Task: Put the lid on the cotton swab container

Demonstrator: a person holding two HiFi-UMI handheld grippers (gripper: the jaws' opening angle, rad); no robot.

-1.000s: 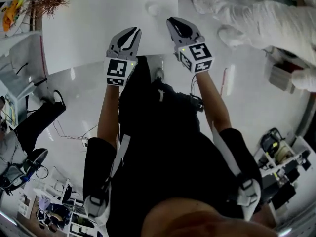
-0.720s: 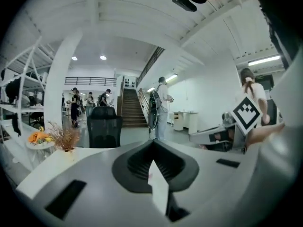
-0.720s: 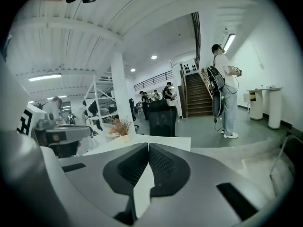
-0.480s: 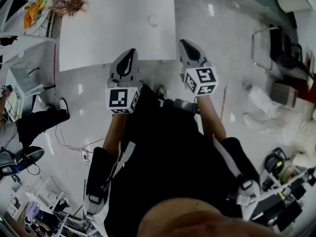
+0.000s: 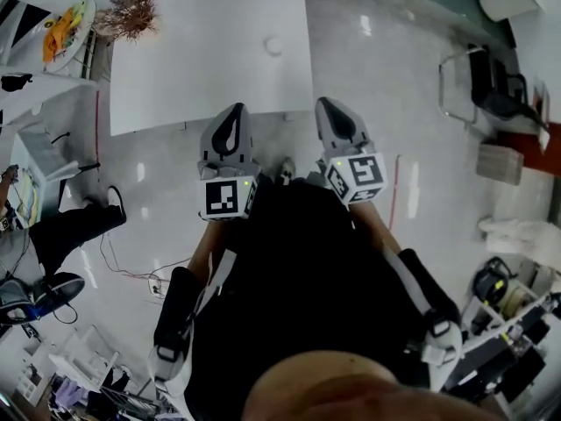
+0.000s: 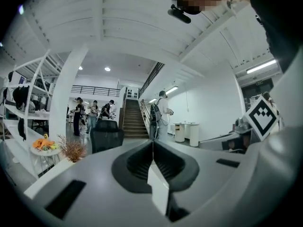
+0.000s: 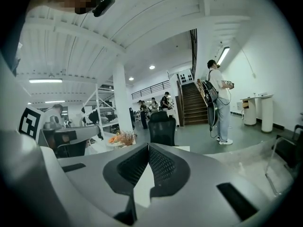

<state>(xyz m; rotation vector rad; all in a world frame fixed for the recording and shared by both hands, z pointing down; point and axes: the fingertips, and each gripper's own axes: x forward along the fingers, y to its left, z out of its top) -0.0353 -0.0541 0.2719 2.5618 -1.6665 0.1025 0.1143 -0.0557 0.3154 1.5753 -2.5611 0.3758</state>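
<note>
At the far left of my head view a plate (image 5: 63, 26) of orange and yellow things sits beside a dried brown plant (image 5: 131, 11). Next to them is the white table (image 5: 202, 77). On it, near its right edge, lies one small round white object (image 5: 273, 45). I take it for the cotton swab container or its lid, but it is too small to tell which.

The left gripper (image 5: 235, 109) hangs just short of the table's near edge, over the glossy floor (image 5: 412, 77), well apart from that round object. In the left gripper view its jaws (image 6: 152, 142) are pressed together with nothing between them.

The right gripper (image 5: 326, 102) is beside it, off the table's right corner. Its jaws (image 7: 147, 146) are also pressed together and empty.

The print I can make out is the black-and-white square marker on the left cube (image 5: 224, 198) and the right cube (image 5: 357, 178): coded blocks, not words.

Further right stands a black chair (image 5: 491, 90).
</note>
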